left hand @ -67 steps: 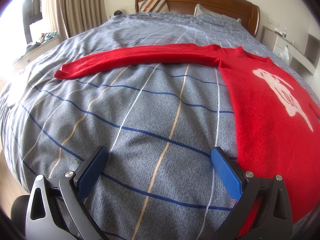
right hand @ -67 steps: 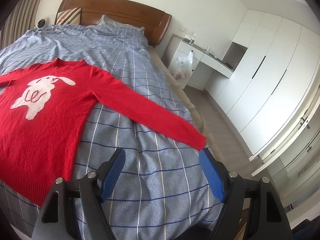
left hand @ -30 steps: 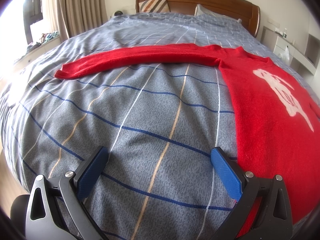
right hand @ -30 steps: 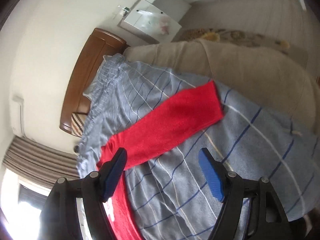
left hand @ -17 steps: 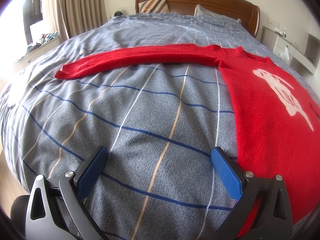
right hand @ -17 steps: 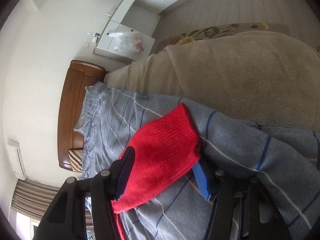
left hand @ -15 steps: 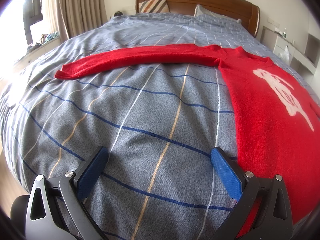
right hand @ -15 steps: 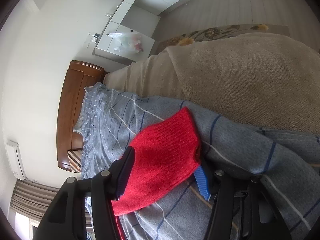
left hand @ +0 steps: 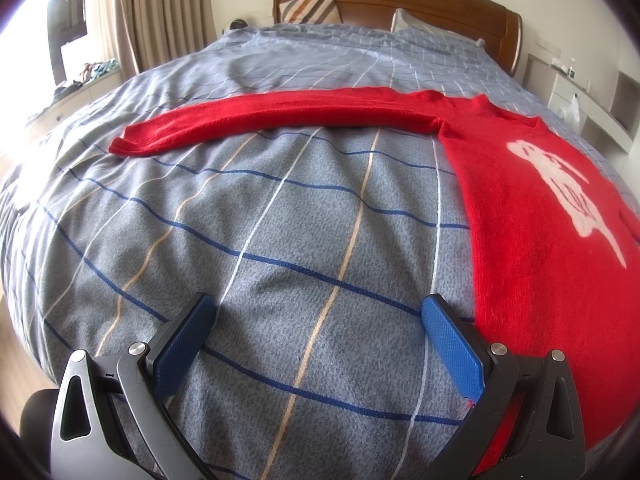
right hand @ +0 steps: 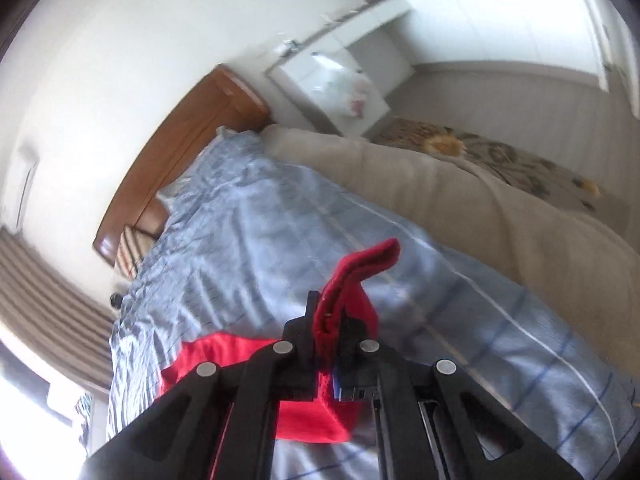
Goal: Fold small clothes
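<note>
Lifted off the bed (left hand: 280, 208) now, the red sweater (left hand: 520, 208)'s right cuff (right hand: 362, 268) is clamped in the right gripper (right hand: 334, 320), whose jaws have just closed. Left gripper (left hand: 320, 340) hovers spread, empty. Sweater body lies flat; folding has barely begun.

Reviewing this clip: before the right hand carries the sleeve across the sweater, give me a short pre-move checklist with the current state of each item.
1. Right gripper shut on the sleeve cuff: ok; its jaws have just been closing, cuff pinched between them.
2. Cuff lifted off the bedspread: ok, it stands above the cover.
3. Only one layer of fabric caught: cannot tell, the view is blurred.
4. Left gripper open and empty: ok, nothing lies between its fingers.
5. Sweater body lying flat: ok.
6. Other sleeve spread out straight: ok.
</note>
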Demonstrator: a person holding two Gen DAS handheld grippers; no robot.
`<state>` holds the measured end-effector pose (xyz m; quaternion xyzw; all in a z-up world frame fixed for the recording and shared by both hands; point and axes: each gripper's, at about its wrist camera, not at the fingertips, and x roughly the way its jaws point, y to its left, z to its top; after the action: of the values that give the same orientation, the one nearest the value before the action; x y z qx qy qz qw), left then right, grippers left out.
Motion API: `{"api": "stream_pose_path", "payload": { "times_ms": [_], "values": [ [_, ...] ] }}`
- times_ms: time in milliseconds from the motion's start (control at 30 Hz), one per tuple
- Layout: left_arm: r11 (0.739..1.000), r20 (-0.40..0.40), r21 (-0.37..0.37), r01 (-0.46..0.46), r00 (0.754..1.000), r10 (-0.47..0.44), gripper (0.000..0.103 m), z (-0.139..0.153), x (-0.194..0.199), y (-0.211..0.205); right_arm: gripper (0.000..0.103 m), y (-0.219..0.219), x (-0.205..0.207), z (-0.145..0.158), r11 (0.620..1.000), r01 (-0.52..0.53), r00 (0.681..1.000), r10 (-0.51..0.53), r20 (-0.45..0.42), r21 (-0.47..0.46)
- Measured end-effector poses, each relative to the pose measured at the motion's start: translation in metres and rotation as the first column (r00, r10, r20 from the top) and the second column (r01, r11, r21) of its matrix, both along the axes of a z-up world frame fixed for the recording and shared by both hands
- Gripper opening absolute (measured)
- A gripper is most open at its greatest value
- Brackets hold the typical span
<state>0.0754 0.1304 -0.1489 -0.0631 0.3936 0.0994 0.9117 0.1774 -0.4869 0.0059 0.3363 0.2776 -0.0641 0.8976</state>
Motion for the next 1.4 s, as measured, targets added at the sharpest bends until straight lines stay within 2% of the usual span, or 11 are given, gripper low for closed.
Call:
{"api": "stream_pose_path", "payload": {
  "times_ms": [100,233,500,567,600,667,800,867,967,1233,1400],
  "values": [
    [1.0,-0.003,-0.006,0.002,1.0,-0.002,0.103,0.001,0.003,0.002,0.005,0.082,0.037,0.045,0.973,-0.199,0.977,0.206,0.057,-0.118],
    [1.0,-0.003,-0.005,0.0,1.0,-0.001,0.103,0.001,0.003,0.002,0.005,0.2,0.074,0.067,0.881,-0.428,0.892,0.448,0.064,-0.202],
    [1.0,-0.002,0.001,0.007,1.0,-0.007,0.103,0.0,0.005,0.0,0.005,0.38,0.105,-0.001,0.72,-0.643,0.755,0.653,-0.055,-0.261],
    [1.0,0.0,0.003,0.007,1.0,-0.007,0.103,-0.001,0.005,0.0,0.015,0.404,0.106,-0.033,0.69,-0.683,0.725,0.679,-0.113,-0.239],
    [1.0,0.001,0.004,0.007,1.0,-0.007,0.103,-0.001,0.005,0.0,0.038,0.416,0.105,-0.051,0.67,-0.718,0.695,0.704,-0.146,-0.186],
    [1.0,0.003,0.004,0.007,1.0,-0.007,0.103,-0.001,0.004,0.0,0.057,0.429,0.091,-0.078,0.639,-0.765,0.643,0.753,-0.14,-0.08],
    [1.0,0.001,0.004,0.006,1.0,-0.006,0.103,-0.001,0.004,-0.001,0.057,0.431,0.046,-0.1,0.569,-0.822,0.568,0.816,-0.108,-0.021],
    [1.0,0.001,0.006,0.006,1.0,-0.006,0.103,-0.001,0.004,0.0,0.057,0.411,0.024,-0.101,0.555,-0.831,0.557,0.824,-0.109,-0.052],
    [1.0,0.001,0.004,0.007,1.0,-0.007,0.103,-0.001,0.004,-0.001,0.062,0.354,-0.01,-0.094,0.581,-0.798,0.601,0.789,-0.131,-0.16],
    [1.0,0.014,0.016,-0.003,1.0,0.002,0.103,0.0,0.001,-0.004,0.069,0.168,-0.06,-0.102,0.763,-0.505,0.863,0.46,-0.21,-0.403],
    [1.0,0.021,0.016,-0.007,1.0,0.006,0.103,-0.001,0.0,-0.005,0.072,0.098,-0.079,-0.106,0.865,-0.325,0.945,0.28,-0.168,-0.382]
  ]
}}
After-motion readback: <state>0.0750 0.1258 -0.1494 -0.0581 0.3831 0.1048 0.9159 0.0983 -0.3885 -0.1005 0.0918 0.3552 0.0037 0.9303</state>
